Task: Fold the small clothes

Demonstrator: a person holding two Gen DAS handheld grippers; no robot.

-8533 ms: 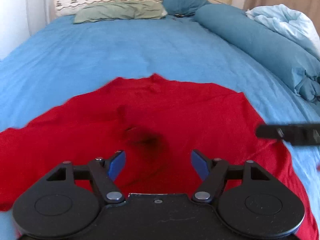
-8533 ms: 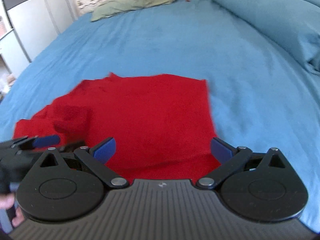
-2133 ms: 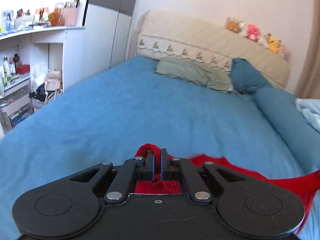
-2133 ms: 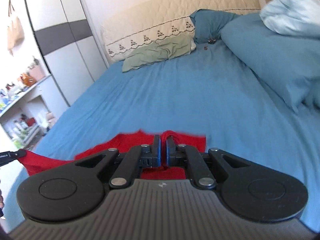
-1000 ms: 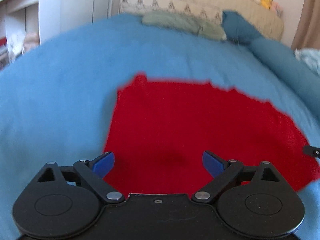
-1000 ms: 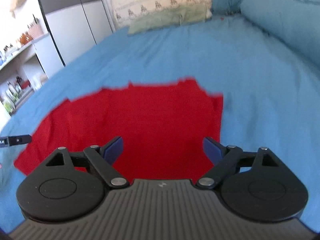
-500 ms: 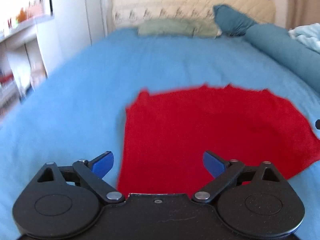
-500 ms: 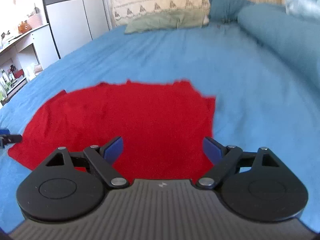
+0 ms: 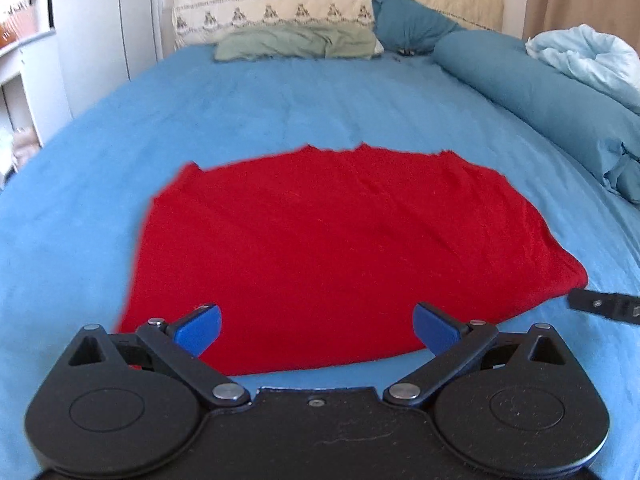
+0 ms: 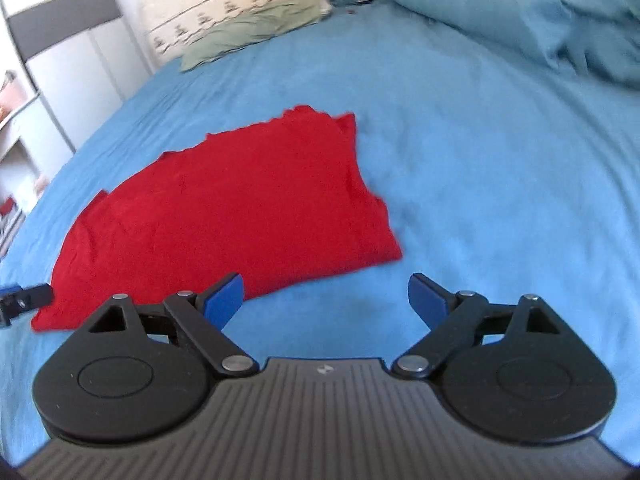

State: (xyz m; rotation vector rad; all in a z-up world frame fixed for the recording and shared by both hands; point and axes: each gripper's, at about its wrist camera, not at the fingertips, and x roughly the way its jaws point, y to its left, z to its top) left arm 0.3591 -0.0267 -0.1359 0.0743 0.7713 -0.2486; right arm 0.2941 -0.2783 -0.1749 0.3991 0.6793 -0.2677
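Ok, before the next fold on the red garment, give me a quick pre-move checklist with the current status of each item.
1. Left tool open, holding nothing: ok.
2. Right tool open, holding nothing: ok.
3. Red garment lying flat on the blue bedsheet: ok.
4. Garment edges lined up after the last fold: cannot tell; far edge looks slightly uneven.
5. Nothing lying on the garment: ok.
6. Right tool over the garment: not ok; it sits over bare sheet beside the right edge.

Blue bed (image 9: 280,112), green pillow (image 9: 296,42)

Blue bed (image 9: 280,112) bearing red garment (image 9: 340,248), pillows (image 9: 296,42), rolled duvet (image 9: 540,100).
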